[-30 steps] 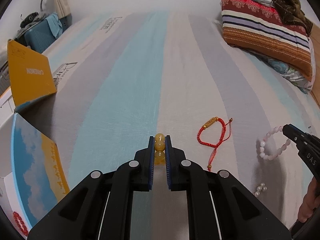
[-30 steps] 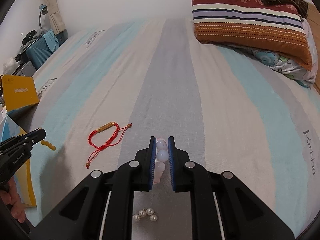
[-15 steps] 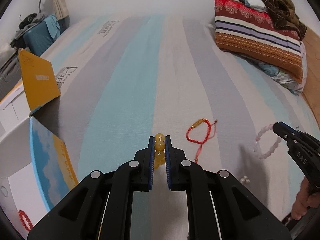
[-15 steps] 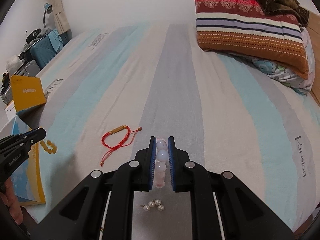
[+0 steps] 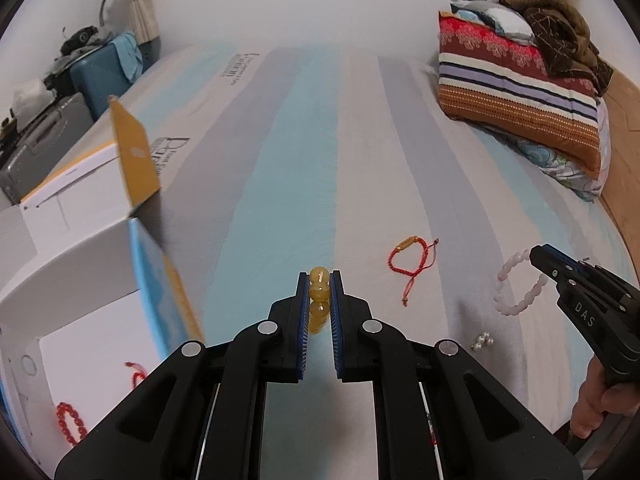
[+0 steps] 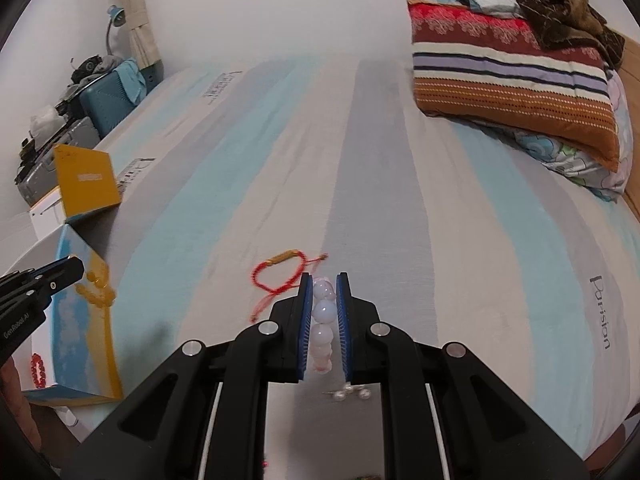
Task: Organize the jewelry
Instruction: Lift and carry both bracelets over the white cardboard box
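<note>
While the left gripper (image 5: pixel 319 278) hangs above the bed (image 5: pixel 280 184), its jaws are closed tight on a yellow bead bracelet (image 5: pixel 319 294), and the beads stand in a line between the blue pads. The right gripper (image 6: pixel 323 280) is also lifted above the bed, and its jaws are clenched on a pink bead bracelet (image 6: pixel 322 316); in the left wrist view this bracelet hangs as a loop from the tip of the right gripper.

Under the right gripper, a small group of pearls (image 6: pixel 352 393) lies on the sheet. A little farther, a red cord bracelet (image 5: pixel 408 256) with a gold tube lies flat on the bed between the two grippers, touching neither of them.

At the left side stands an open box (image 5: pixel 80 264) with white inside walls and a blue and yellow flap. Inside it lie a red bead bracelet (image 5: pixel 71 424) and a piece of thin red cord (image 5: pixel 136 372). The yellow bracelet is near the flap of the box but not inside.

Farther on the bed, near the wall, a striped pillow (image 5: pixel 516 96) lies on a flowered one, with a brown blanket (image 5: pixel 556 32) on top. Beside the bed on the left stands a blue suitcase (image 5: pixel 104 72).
</note>
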### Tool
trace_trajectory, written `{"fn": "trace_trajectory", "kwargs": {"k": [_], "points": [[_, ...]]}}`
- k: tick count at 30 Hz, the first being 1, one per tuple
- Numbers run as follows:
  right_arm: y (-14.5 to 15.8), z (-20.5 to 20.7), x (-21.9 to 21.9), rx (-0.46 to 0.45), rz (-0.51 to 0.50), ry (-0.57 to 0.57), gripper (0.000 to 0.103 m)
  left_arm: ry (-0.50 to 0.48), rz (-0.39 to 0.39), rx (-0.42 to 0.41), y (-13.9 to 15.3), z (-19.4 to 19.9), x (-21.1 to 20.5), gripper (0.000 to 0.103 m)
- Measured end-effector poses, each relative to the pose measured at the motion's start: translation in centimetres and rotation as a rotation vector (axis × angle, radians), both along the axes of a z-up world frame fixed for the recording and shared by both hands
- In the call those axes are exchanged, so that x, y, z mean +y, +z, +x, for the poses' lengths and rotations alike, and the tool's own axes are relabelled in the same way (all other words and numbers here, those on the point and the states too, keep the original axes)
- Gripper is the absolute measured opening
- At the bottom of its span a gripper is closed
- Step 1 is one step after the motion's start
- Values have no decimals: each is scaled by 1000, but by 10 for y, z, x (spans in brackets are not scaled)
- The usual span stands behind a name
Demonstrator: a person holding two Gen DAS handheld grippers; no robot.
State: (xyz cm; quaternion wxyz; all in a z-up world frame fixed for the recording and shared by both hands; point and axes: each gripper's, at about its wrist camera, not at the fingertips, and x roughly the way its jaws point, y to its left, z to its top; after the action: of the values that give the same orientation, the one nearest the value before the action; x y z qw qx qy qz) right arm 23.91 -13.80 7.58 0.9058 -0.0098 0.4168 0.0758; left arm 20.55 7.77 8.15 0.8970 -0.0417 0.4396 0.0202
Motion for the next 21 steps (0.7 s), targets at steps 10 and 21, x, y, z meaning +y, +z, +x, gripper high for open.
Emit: {"fn": "trace_trajectory", "kwargs": {"k": [10,21], "points": [[29,-26,67,-36,-3,86,11,73,12,-32,26,-39,50,9],[59,-60,163,-74,10,227,11,213,33,-46,48,-90,134,9]]}}
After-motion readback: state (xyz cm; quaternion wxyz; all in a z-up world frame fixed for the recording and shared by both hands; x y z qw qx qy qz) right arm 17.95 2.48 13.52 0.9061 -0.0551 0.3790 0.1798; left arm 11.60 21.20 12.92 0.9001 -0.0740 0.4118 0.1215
